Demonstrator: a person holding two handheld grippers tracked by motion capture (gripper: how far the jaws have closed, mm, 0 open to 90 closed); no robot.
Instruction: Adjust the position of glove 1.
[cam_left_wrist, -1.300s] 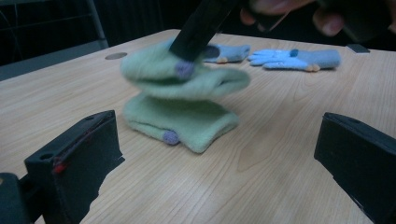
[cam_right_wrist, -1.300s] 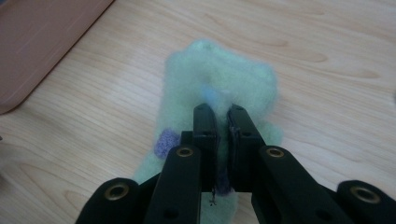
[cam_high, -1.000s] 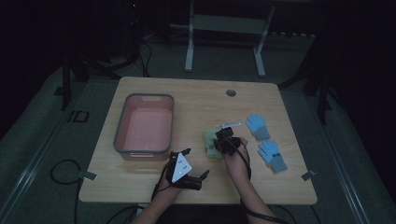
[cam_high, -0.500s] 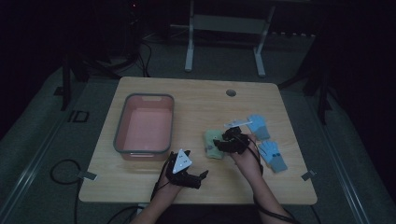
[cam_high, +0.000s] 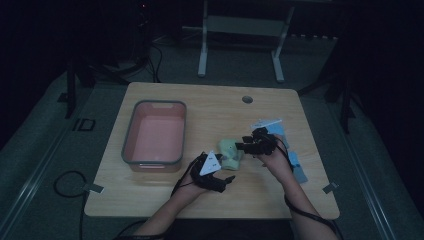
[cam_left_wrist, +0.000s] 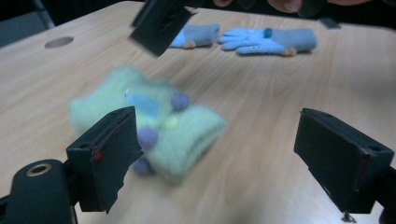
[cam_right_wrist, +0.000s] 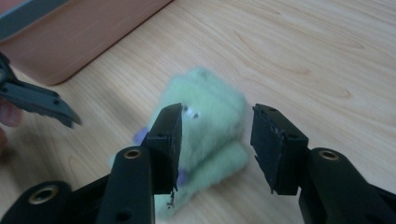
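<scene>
Green gloves (cam_high: 230, 153) folded on the surface between both grippers, long axis running 10 to 4 o'clock. Left gripper (cam_high: 223, 181) at 7 o'clock, just beside, jaws apart, lately narrowing on nothing. Right gripper (cam_high: 240, 146) at 2 o'clock, nearer, jaws apart, empty.

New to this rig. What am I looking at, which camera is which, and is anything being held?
A person at a wooden table holds a two-jaw tool in each hand. The high view looks down from above; the other two cameras ride on the tools.

The left gripper has just been closing a little, yet is open and empty. The right gripper is open above the folded green gloves, not gripping them.

Also there: a pink bin and light blue gloves.
</scene>
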